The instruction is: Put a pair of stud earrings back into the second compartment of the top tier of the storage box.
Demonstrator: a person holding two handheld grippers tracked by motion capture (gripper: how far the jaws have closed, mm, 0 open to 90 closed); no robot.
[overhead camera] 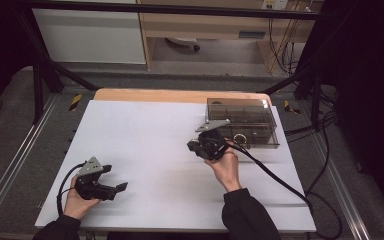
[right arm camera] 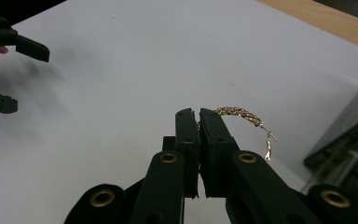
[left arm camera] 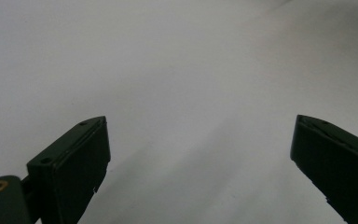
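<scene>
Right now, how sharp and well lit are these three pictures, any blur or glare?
High view: evenly lit white table sheet, dark surroundings, faint glare on the smoky clear box. Left gripper view: soft and out of focus, open jaws casting dim shadows. Right gripper view: the gold chain in the right gripper is fairly sharp; the left gripper is blurred.

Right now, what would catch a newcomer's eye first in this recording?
The gold chain bracelet pinched in the shut right gripper, arching out to one side with its clasp dangling above the white table cover. Next, the smoky clear compartment box at the table's far right, beside that gripper. The left gripper sits at the near left, open and holding nothing.
</scene>
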